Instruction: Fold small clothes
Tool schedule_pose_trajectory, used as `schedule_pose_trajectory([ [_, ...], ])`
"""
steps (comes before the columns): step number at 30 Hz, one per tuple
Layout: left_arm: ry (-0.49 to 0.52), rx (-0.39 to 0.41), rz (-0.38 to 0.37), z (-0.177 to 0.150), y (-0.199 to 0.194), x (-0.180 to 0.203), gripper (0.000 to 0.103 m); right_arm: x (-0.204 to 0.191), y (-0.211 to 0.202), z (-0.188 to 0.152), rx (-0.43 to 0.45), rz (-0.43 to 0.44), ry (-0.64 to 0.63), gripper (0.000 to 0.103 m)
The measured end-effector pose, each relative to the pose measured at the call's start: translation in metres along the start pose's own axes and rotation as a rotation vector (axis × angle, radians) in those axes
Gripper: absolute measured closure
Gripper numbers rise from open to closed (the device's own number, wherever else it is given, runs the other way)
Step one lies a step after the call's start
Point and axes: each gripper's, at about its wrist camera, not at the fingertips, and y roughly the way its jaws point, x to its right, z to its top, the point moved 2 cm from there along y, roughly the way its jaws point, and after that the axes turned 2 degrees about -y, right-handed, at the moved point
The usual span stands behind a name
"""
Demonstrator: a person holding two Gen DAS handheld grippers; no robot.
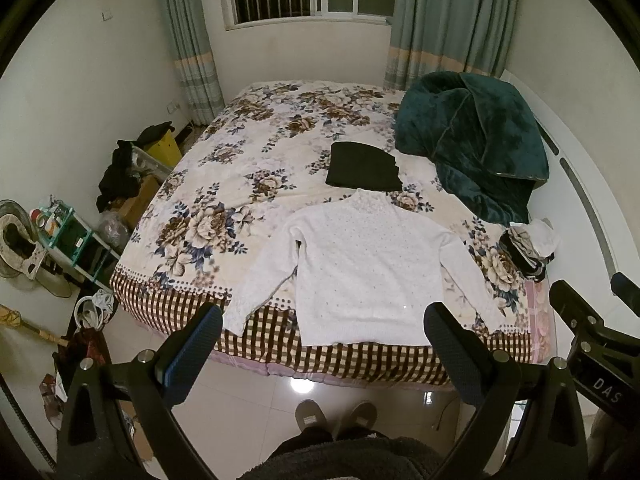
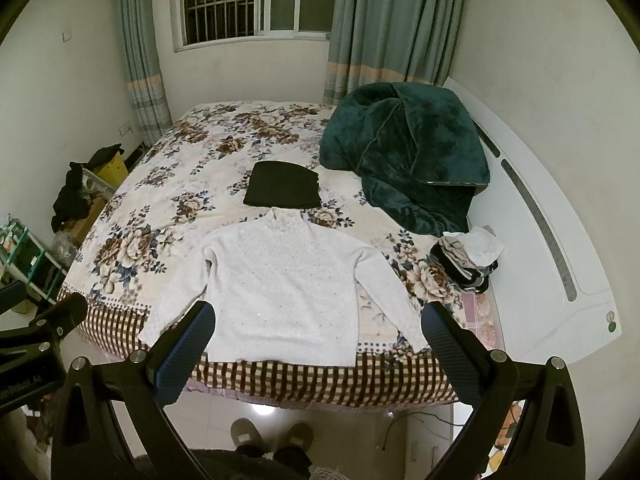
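A white knit sweater (image 1: 360, 272) lies flat on the floral bed, sleeves spread, hem at the near edge; it also shows in the right wrist view (image 2: 284, 296). A folded black garment (image 1: 363, 167) lies just beyond its collar, also in the right wrist view (image 2: 283, 190). My left gripper (image 1: 323, 344) is open and empty, held above the floor in front of the bed edge. My right gripper (image 2: 319, 340) is open and empty at about the same height. Each gripper shows at the edge of the other's view.
A dark green blanket (image 1: 476, 140) is heaped at the bed's far right. A small pile of clothes (image 1: 530, 248) sits at the right edge. A shelf (image 1: 72, 240), boxes and clutter stand left of the bed. The person's slippered feet (image 1: 336, 416) are on the tiled floor.
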Motion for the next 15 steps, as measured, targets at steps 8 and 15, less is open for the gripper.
schedule_pose_trajectory([
  [8,0.0,0.007,0.001,0.007,-0.004,-0.004,0.0,0.0,-0.006,0.006,0.004,0.003,-0.002,0.0],
  [15,-0.001,0.01,0.0,0.003,-0.005,-0.004,0.0,-0.006,-0.012,0.014,0.006,0.003,-0.004,0.0],
])
